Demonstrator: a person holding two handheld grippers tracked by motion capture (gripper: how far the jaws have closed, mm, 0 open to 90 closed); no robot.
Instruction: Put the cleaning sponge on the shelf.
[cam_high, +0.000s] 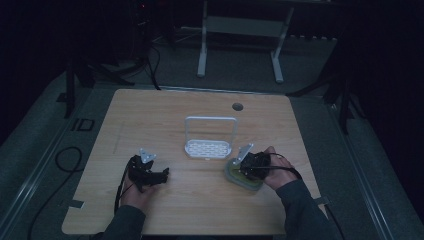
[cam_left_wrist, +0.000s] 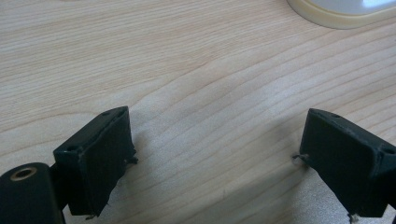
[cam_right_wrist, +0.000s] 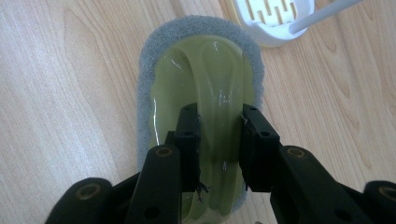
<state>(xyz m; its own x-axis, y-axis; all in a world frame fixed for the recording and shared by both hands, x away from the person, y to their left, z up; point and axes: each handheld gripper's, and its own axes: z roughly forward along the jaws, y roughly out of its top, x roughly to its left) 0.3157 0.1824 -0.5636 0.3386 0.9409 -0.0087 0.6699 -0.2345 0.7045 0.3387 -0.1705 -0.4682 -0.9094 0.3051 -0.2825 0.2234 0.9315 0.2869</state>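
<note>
A scrubbing brush (cam_right_wrist: 205, 79) with a glossy yellow-green handle and a grey sponge pad lies flat on the wooden table (cam_high: 165, 115), just right of the white rack (cam_high: 209, 148). My right gripper (cam_right_wrist: 218, 140) comes down over it, its two black jaws shut on the raised ridge of the brush's handle (cam_high: 244, 175). My left gripper (cam_high: 162, 176) rests low over bare wood at the table's front left. In the left gripper view its jaws stand wide apart with nothing between the fingertips (cam_left_wrist: 100, 154).
The white slotted rack (cam_right_wrist: 275, 18) with a tall wire hoop stands at the table's middle. A round cable hole (cam_high: 237, 106) sits near the far edge. A metal frame (cam_high: 240, 45) stands on the floor beyond. Bare wood lies between the two hands.
</note>
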